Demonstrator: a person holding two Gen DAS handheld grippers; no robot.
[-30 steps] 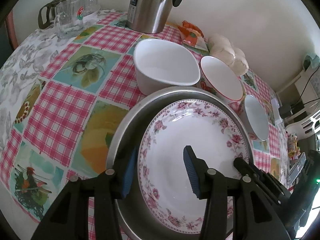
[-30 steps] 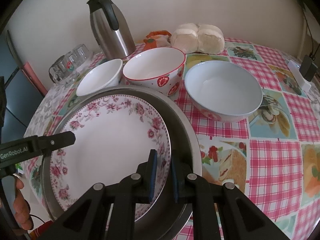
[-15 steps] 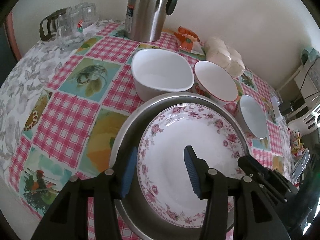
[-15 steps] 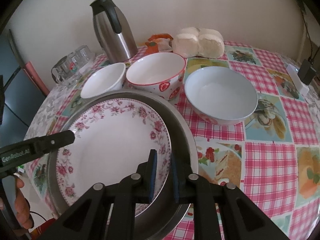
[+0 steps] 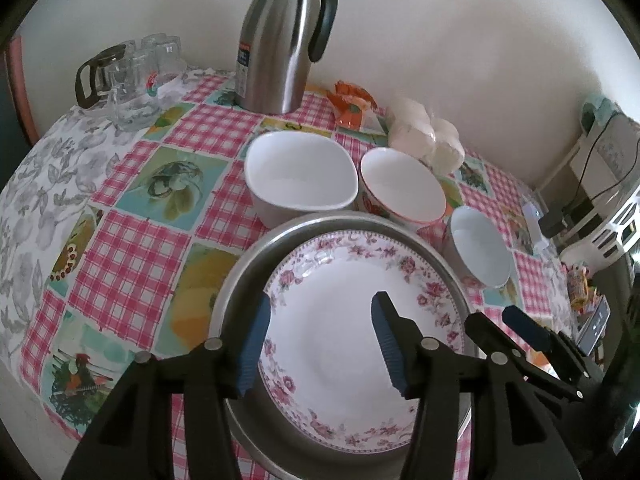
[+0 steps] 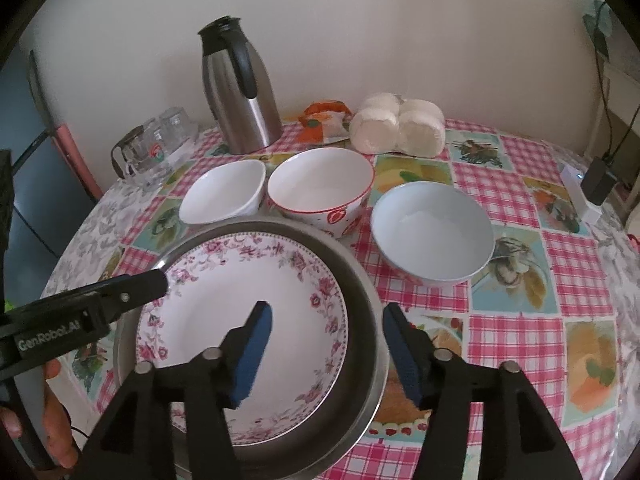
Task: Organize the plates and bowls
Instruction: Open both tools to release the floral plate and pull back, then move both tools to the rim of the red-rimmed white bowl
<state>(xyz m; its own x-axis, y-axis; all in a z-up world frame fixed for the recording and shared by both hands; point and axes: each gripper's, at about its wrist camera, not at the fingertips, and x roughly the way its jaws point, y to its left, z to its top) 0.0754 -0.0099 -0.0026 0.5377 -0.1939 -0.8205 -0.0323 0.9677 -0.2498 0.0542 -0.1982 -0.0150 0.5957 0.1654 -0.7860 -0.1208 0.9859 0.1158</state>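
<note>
A floral-rimmed white plate (image 5: 340, 312) (image 6: 224, 304) lies inside a steel pan (image 5: 248, 264) (image 6: 360, 312) at the table's near edge. My left gripper (image 5: 320, 340) is open above the plate's left part. My right gripper (image 6: 326, 344) is open, its jaws straddling the plate's right rim and the pan's right rim, holding nothing. Behind the pan stand a squarish white bowl (image 5: 300, 180) (image 6: 222, 194), a red-rimmed bowl (image 5: 402, 184) (image 6: 320, 188) and a pale blue bowl (image 5: 478, 246) (image 6: 432, 232).
A steel thermos jug (image 5: 284, 36) (image 6: 236, 88), glass mugs (image 5: 136, 76) (image 6: 154, 146), an orange packet (image 6: 324, 118) and wrapped white rolls (image 6: 396, 126) line the back by the wall. A white charger and cables (image 6: 580, 196) lie at the right.
My right gripper has opened and let go of the plate's rim. Both grippers have drawn back a little, so more of the table shows.
</note>
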